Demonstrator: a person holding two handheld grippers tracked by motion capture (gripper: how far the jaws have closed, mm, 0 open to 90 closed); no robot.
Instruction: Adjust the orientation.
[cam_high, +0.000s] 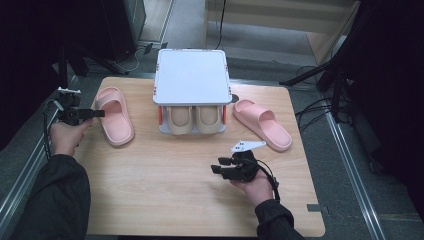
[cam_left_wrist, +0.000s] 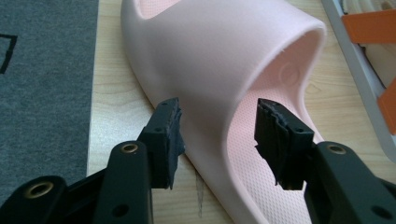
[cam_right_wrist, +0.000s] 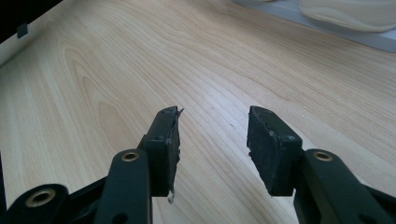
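Note:
A pink slipper (cam_high: 115, 117) lies on the left of the wooden table (cam_high: 165, 190), toe toward the front. My left gripper (cam_high: 100, 113) is at its left side, jaws open. In the left gripper view the jaws (cam_left_wrist: 219, 116) straddle the side wall of the pink slipper (cam_left_wrist: 219, 60), one pad outside and one over the footbed, neither pressing. A second pink slipper (cam_high: 262, 125) lies on the right. My right gripper (cam_high: 216, 166) hovers low over the front middle of the table, open, with only bare wood between its jaws (cam_right_wrist: 215, 123).
A white two-level rack (cam_high: 192, 75) stands at the back middle, with two beige slippers (cam_high: 181, 120) on its lower shelf. Its edge with orange brackets (cam_left_wrist: 369, 28) is just right of the left slipper. Dark stands and cables surround the table.

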